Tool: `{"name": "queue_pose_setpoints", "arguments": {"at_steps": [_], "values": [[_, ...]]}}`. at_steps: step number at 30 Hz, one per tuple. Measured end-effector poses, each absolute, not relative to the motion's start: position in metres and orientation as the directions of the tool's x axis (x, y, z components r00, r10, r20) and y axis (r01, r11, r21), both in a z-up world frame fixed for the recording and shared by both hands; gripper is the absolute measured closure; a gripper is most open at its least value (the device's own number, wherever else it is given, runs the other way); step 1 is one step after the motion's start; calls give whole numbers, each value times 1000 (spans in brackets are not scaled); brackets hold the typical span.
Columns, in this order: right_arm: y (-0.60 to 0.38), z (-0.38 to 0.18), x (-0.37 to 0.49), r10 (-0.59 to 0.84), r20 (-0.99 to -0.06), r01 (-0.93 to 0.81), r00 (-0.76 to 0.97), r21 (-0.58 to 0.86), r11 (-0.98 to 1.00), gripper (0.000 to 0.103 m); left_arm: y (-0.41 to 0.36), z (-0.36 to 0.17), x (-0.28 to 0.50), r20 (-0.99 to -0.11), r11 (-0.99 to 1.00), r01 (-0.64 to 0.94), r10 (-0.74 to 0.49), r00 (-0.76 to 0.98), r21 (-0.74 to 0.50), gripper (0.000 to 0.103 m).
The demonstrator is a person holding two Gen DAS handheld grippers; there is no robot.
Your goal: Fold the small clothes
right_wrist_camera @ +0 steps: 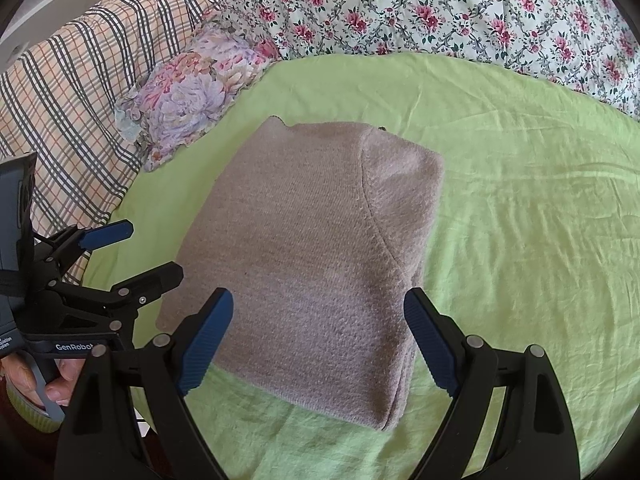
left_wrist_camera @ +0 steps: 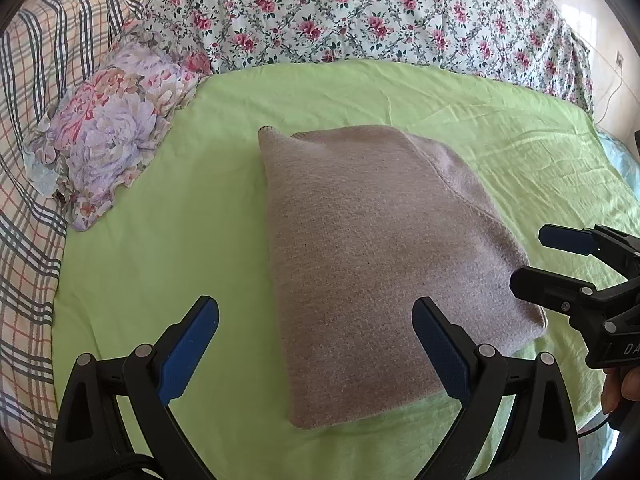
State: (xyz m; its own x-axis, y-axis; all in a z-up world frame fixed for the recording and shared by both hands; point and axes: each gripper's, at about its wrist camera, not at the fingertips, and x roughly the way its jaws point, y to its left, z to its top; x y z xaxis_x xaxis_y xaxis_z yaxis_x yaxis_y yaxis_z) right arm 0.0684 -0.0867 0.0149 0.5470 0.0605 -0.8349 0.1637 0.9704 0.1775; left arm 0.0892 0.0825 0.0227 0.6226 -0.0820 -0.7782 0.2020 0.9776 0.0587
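One taupe sweater [left_wrist_camera: 384, 264], folded, ahead of both claws: left gripper [left_wrist_camera: 316, 346] and right gripper [right_wrist_camera: 320, 340] agape, empty; square edges gently.

Right gripper [left_wrist_camera: 532, 256] cut by right edge of left wrist view, body lettering truncated; left gripper [right_wrist_camera: 154, 252] cut by left edge of right wrist view, small print under "GenRobot" unreadable; folded sweater [right_wrist_camera: 316, 264]: underside and inner layers hidden, near left corner behind blue pad; plaid blanket [left_wrist_camera: 36, 128] and floral quilt [left_wrist_camera: 360, 12] run beyond fisheye rim.
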Motion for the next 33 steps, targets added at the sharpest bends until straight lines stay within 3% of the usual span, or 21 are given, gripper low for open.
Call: {"name": "queue_pose_setpoints", "arguments": {"at_steps": [33], "values": [[-100, 8, 82, 62, -827, 191, 559, 201, 961, 15, 80, 24, 99, -777, 979, 197, -82, 625, 55, 5]]}}
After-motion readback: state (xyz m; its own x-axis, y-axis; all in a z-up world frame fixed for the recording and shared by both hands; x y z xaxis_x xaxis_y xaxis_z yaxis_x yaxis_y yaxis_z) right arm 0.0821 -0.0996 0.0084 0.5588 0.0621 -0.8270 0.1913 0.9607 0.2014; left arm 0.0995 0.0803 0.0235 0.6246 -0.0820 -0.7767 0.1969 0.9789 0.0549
